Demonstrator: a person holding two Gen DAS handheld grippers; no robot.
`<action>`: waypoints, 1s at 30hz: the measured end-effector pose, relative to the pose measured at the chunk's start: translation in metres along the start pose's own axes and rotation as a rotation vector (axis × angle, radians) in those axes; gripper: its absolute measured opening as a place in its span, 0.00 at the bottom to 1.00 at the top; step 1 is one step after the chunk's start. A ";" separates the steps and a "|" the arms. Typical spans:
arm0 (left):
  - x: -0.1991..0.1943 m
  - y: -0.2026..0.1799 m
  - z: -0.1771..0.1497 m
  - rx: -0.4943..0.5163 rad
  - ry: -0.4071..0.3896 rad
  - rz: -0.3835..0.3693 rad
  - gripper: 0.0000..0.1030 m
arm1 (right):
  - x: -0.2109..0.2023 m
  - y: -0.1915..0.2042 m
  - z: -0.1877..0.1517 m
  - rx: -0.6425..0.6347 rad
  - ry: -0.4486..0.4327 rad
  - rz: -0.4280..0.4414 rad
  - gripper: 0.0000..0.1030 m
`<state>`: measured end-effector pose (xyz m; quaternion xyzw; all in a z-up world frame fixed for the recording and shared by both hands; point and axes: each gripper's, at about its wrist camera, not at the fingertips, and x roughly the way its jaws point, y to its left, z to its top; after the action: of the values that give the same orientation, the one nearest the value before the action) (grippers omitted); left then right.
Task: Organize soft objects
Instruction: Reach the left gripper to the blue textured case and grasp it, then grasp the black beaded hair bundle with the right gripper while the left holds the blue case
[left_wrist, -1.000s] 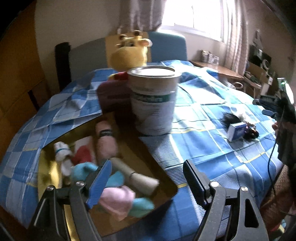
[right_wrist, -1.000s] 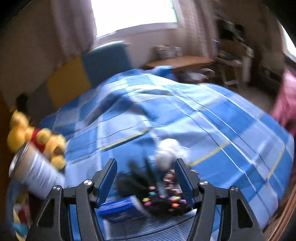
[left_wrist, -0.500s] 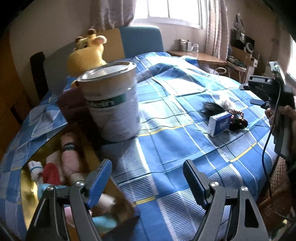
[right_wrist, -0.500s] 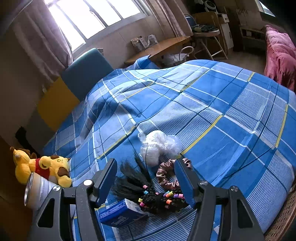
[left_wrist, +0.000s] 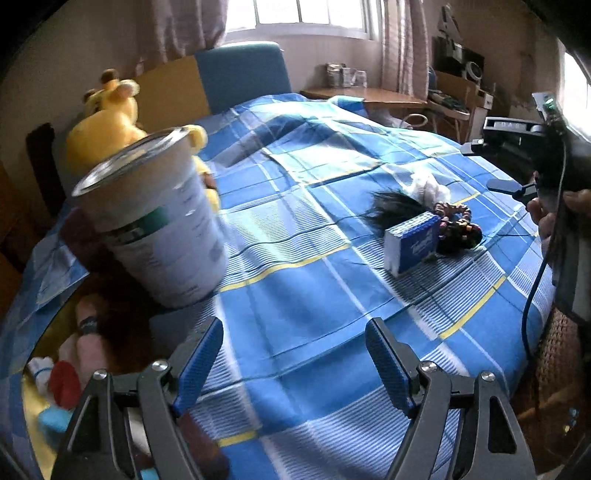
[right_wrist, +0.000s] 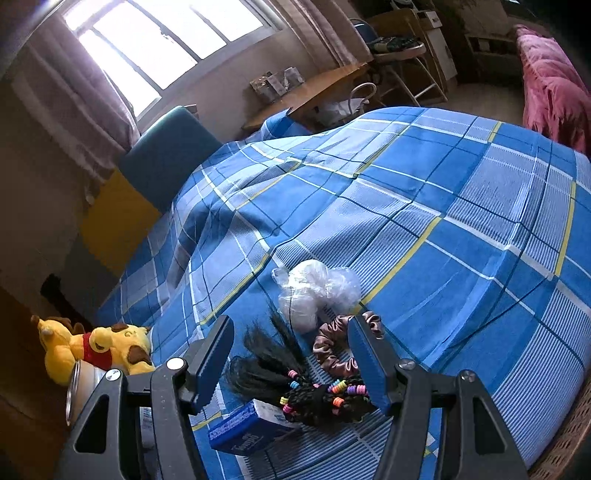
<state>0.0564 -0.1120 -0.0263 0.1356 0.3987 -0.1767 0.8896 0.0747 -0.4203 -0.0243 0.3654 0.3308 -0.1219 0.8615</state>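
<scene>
On the near right of the bed, a heap of soft items — black hair piece (right_wrist: 258, 358), satin scrunchie (right_wrist: 332, 347), white plastic puff (right_wrist: 314, 288) — lies under the right gripper (right_wrist: 291, 354), jaws open and empty. Left gripper (left_wrist: 291, 362) likewise open over bare blue plaid bedspread (left_wrist: 314, 280); step judged: approach to pick, next calling for descent onto 1 item. Tin (left_wrist: 159, 229) and plush giraffe (left_wrist: 107, 122) far left, window and desk beyond.

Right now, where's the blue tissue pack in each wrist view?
Left wrist: the blue tissue pack sits right of centre on the checked bedspread, beside the dark hair pile.
Right wrist: bottom centre, just below the open jaws.
Shared landmark: the metal can, at the lower left edge in the right view.
</scene>
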 end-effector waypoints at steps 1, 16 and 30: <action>0.003 -0.004 0.003 0.005 0.001 -0.010 0.77 | 0.000 -0.001 0.000 0.006 -0.001 0.000 0.63; 0.066 -0.077 0.053 0.163 -0.009 -0.197 0.78 | 0.007 -0.013 0.001 0.070 0.041 0.019 0.63; 0.102 -0.109 0.052 0.233 0.050 -0.303 0.31 | 0.011 -0.020 0.001 0.110 0.061 0.023 0.63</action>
<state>0.1084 -0.2509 -0.0809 0.1803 0.4132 -0.3503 0.8210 0.0744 -0.4343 -0.0424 0.4195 0.3457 -0.1189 0.8309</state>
